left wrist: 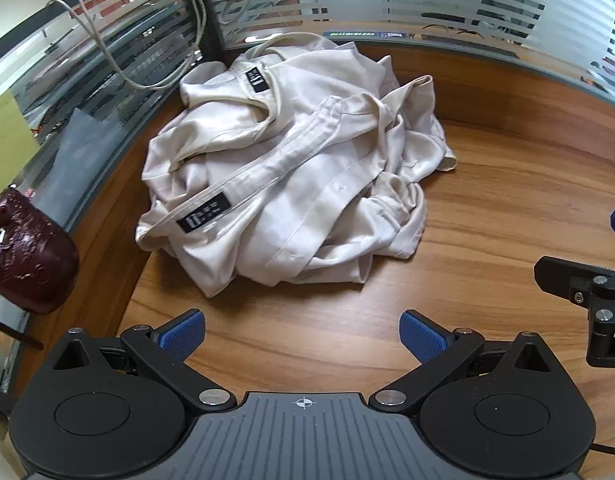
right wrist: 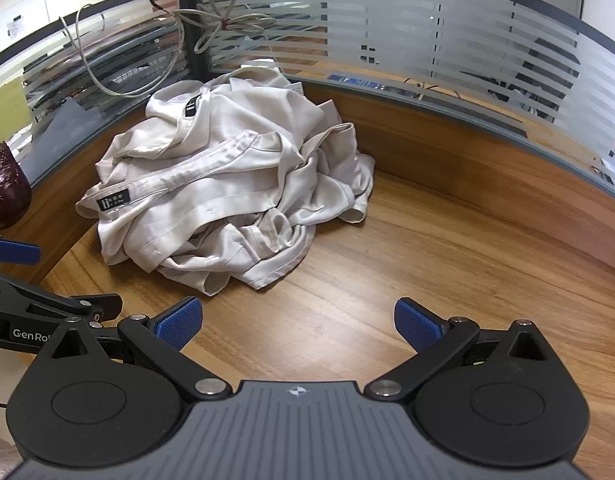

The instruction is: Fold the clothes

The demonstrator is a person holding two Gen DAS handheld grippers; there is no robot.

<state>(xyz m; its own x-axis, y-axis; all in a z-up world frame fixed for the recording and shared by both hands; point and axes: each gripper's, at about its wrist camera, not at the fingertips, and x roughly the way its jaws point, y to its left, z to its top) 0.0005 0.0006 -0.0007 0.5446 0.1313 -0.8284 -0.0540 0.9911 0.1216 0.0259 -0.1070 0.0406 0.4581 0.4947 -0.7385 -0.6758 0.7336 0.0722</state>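
A crumpled heap of cream-white clothes [left wrist: 291, 168] lies on the wooden desk [left wrist: 487, 220], pushed toward the corner of the glass partition; the same heap [right wrist: 227, 192] shows in the right wrist view. Black labels [left wrist: 205, 216] mark two collars. My left gripper [left wrist: 303, 334] hovers open over bare wood just in front of the heap, nothing between its blue pads [left wrist: 185, 332]. My right gripper [right wrist: 297, 326] is also open and empty, in front of the heap and to its right. Part of the right gripper shows at the left wrist view's right edge.
A frosted striped glass partition [left wrist: 427, 4] walls the desk at the back and left. Grey cables [left wrist: 195, 12] hang at the corner post. A dark red carved ornament [left wrist: 25, 256] stands at the left edge. Bare wood [right wrist: 467, 260] lies right of the heap.
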